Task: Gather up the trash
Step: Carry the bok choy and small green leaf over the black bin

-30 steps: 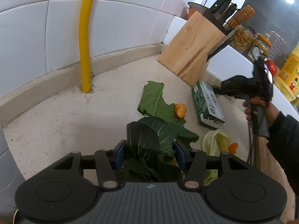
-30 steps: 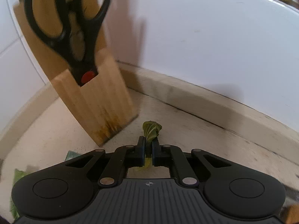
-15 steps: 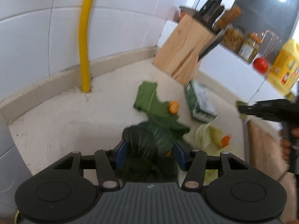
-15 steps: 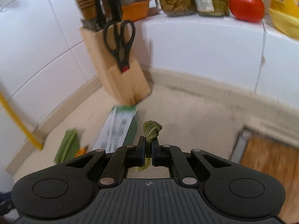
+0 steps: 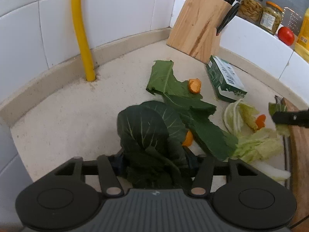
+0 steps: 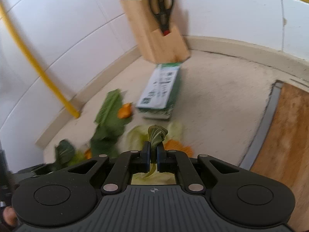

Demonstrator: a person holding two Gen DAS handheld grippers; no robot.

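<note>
Here the left gripper (image 5: 154,160) clamps a bunch of dark leaves (image 5: 146,135) just above the counter (image 5: 58,127); the right gripper (image 6: 152,154), nearly closed, pinches a small crumpled leaf (image 6: 156,135). Beyond lie more leaves, carrot pieces (image 5: 194,85), a green carton (image 5: 225,79), then the knife block (image 5: 197,32).

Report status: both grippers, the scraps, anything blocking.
Left gripper shut on dark leaf bunch. Right gripper shut on small leaf scrap. More scraps on counter; nothing blocking.
</note>
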